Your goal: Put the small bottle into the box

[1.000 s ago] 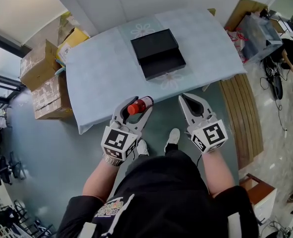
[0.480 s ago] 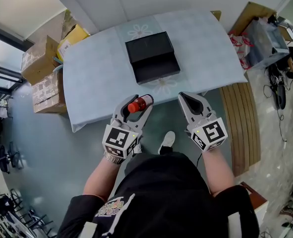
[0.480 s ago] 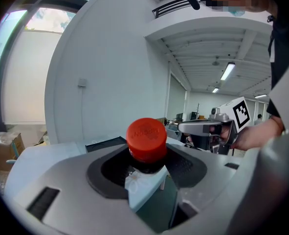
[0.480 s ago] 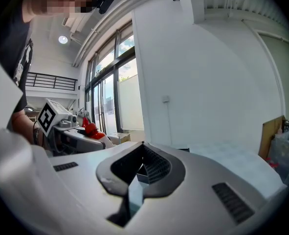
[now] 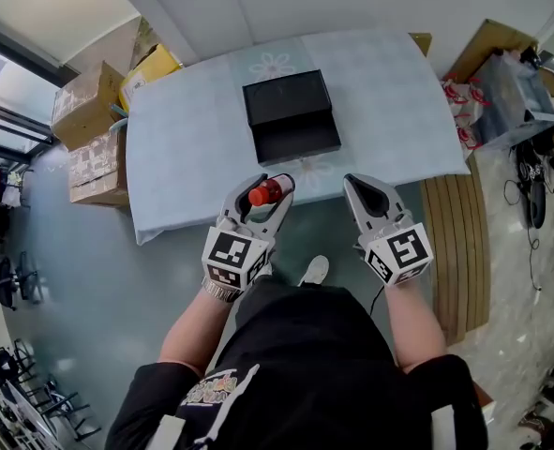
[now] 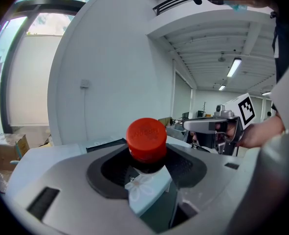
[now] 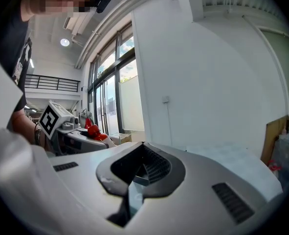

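Currently: left gripper clamped on small bottle, just short of the table's near edge; right gripper closed, empty. Box mid-table. Risk, I judge — the bottle slips from this shallow grip as I reach.

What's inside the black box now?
The black box shows only a dark, bare bottom in its open near half. Its far half is covered, so anything there is hidden. The small bottle is in the left hand-held gripper.

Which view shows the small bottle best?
The left gripper view: the small bottle sits centred and close, red cap facing the camera, clamped between the jaws. The head view shows it small from above; the right gripper view, only a red speck.
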`<state>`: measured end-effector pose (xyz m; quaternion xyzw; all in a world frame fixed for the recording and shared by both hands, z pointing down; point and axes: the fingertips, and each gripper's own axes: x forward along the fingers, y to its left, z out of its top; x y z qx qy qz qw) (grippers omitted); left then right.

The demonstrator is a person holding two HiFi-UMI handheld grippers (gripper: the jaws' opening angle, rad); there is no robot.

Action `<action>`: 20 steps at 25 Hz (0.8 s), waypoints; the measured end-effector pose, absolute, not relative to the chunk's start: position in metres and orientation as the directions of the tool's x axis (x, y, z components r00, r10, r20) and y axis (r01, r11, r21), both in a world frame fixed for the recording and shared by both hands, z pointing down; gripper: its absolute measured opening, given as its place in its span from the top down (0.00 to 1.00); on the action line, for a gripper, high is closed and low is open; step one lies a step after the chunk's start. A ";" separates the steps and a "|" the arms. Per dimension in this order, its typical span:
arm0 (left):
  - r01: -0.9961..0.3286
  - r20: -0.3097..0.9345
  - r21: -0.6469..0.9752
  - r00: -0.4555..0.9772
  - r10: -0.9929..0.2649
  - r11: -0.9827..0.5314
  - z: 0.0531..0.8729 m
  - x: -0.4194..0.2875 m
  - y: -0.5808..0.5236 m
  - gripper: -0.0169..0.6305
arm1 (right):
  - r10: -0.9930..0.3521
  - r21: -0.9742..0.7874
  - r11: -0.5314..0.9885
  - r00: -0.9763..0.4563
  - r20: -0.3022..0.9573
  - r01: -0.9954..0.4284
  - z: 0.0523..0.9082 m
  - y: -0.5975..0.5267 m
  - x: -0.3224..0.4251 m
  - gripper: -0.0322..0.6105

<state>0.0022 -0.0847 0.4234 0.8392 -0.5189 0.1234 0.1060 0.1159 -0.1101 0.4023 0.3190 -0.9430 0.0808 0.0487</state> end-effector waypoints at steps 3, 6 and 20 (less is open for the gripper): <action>-0.897 0.321 0.051 0.431 -0.843 -0.439 0.427 0.006 -0.093 0.63 | -0.601 -0.126 0.776 -0.785 0.150 -0.618 0.405 -0.117 0.123 0.94; -0.894 0.324 0.051 0.437 -0.839 -0.445 0.431 0.010 -0.104 0.63 | -0.611 -0.130 0.767 -0.777 0.152 -0.628 0.407 -0.126 0.129 0.94; -0.870 0.352 0.069 0.479 -0.804 -0.488 0.466 0.006 -0.168 0.63 | -0.650 -0.144 0.721 -0.733 0.200 -0.678 0.427 -0.174 0.127 0.94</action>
